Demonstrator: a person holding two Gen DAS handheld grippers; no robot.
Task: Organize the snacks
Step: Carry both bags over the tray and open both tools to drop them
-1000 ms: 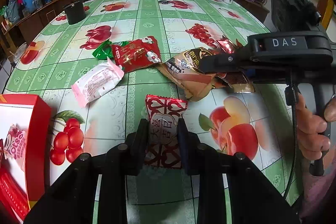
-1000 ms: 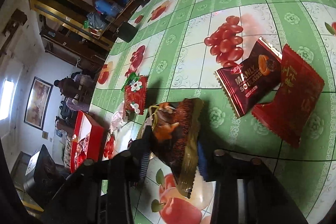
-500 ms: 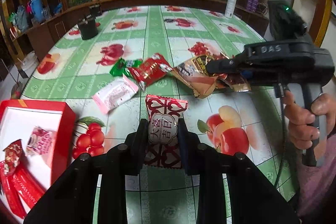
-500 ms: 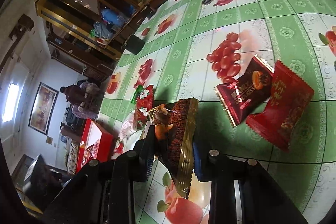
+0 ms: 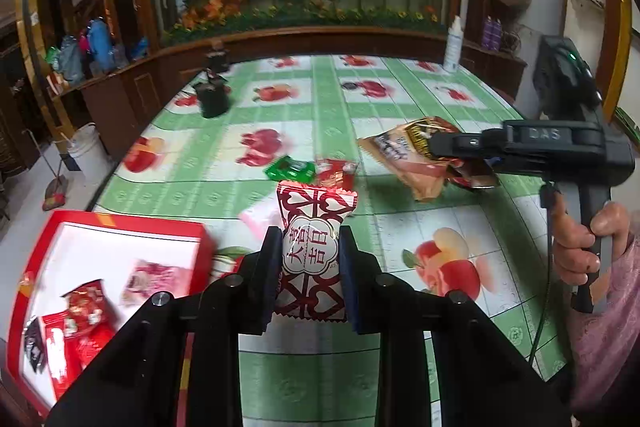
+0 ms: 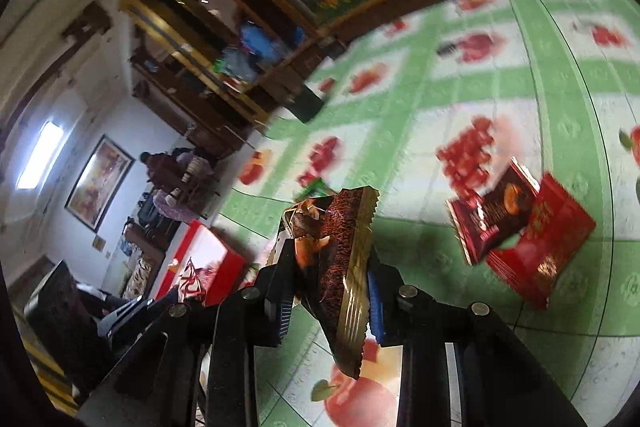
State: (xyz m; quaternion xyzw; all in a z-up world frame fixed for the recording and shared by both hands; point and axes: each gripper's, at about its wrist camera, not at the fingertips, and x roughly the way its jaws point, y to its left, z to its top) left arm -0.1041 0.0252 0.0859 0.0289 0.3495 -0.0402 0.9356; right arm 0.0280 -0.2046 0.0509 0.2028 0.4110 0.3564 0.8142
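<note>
My left gripper (image 5: 307, 259) is shut on a red-and-white patterned candy packet (image 5: 312, 247), held clear above the table. My right gripper (image 6: 332, 267) is shut on a brown-and-gold snack packet (image 6: 340, 267), also lifted; in the left wrist view that brown packet (image 5: 412, 159) hangs from the right gripper (image 5: 444, 145) at the right. A red box with a white inside (image 5: 100, 259) lies at the lower left and holds several red and pink snacks (image 5: 84, 311). In the right wrist view the same red box (image 6: 204, 263) shows at the left.
On the green fruit-print tablecloth (image 5: 320, 131) lie a green packet (image 5: 290, 169), a red packet (image 5: 334, 171) and a pink packet (image 5: 260, 217). Two dark red packets (image 6: 524, 223) rest right of my right gripper. A black cup (image 5: 214, 99) and white bottle (image 5: 454, 45) stand far back.
Both grippers rose from the table with their packets. The left wrist view tilted up, so more of the red box and the far wall shows. The packets on the table look farther below.
</note>
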